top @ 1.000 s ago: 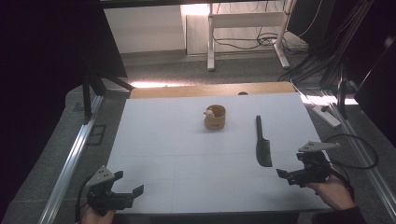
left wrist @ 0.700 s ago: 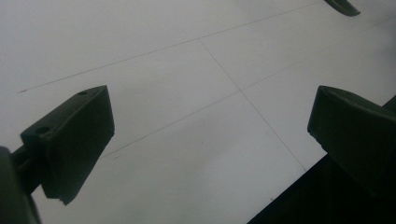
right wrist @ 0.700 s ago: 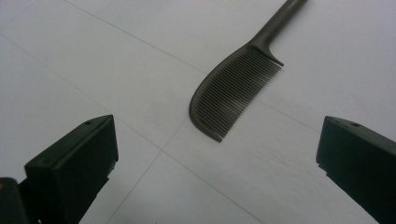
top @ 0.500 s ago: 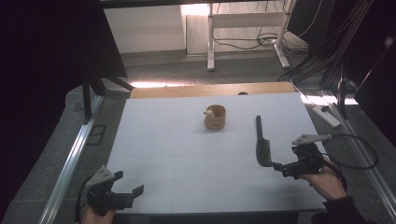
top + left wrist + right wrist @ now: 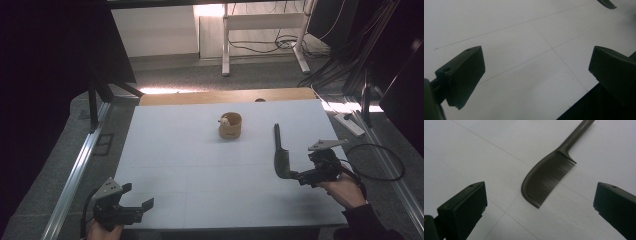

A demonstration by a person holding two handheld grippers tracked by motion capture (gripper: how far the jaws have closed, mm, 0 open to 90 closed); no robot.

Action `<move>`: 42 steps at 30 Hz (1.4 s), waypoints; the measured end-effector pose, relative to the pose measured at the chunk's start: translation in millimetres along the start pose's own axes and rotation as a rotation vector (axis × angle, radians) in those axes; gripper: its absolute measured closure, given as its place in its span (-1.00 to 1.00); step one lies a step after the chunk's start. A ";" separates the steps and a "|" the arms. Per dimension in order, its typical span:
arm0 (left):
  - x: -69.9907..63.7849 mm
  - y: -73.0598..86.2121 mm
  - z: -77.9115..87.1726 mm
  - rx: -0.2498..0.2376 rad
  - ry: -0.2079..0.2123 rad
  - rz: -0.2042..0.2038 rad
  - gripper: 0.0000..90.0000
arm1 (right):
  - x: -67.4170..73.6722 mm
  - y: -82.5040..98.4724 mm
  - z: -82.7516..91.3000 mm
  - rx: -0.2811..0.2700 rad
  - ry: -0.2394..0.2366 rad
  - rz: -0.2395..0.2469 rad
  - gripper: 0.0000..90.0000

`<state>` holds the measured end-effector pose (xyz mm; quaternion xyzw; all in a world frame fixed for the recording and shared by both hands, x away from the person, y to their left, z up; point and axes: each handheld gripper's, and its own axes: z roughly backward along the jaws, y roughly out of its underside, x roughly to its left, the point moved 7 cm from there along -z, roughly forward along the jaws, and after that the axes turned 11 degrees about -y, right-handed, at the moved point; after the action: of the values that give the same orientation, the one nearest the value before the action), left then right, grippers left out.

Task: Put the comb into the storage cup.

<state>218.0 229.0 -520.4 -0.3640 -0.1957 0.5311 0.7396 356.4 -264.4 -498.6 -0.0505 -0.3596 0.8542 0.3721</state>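
Black plastic comb (image 5: 547, 178) lies flat on the white desk (image 5: 200, 165) at 3 o'clock. Right gripper (image 5: 295, 176) has slid up beside it, jaws wide apart, ready to grab. Left gripper (image 5: 135, 210) waits at 7 o'clock, jaws spread too.

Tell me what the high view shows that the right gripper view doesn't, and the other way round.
High view alone: the small wooden cup mid-table, the left gripper near the front edge, and the floor around the table. Right gripper view alone: the comb's fine teeth, seen between wide-open jaws. Both share the dark comb lying flat on the white table, with the right gripper at its toothed end.
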 end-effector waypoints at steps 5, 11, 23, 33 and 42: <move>0.0 0.0 0.2 -0.001 0.000 0.000 -0.97 | -2.5 -7.7 -3.8 -0.003 0.005 0.015 -1.00; 0.0 0.0 0.2 -0.002 0.001 0.001 -0.97 | -4.8 -13.6 -10.7 0.007 0.005 0.032 -1.00; -0.2 -0.1 0.5 -0.005 0.006 -0.002 -0.99 | -14.2 -25.2 -22.4 0.009 -0.002 0.011 -1.00; 0.2 -0.4 0.4 -0.006 0.008 0.001 -0.99 | -22.3 -30.6 -33.1 0.015 -0.010 0.000 -1.00; 0.4 -0.5 0.2 -0.005 0.009 0.003 -0.99 | -28.2 -34.3 -38.8 0.049 0.004 0.001 -1.00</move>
<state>218.3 229.4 -520.0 -0.3685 -0.1933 0.5301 0.7388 410.9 -245.0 -509.9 -0.0432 -0.3378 0.8628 0.3736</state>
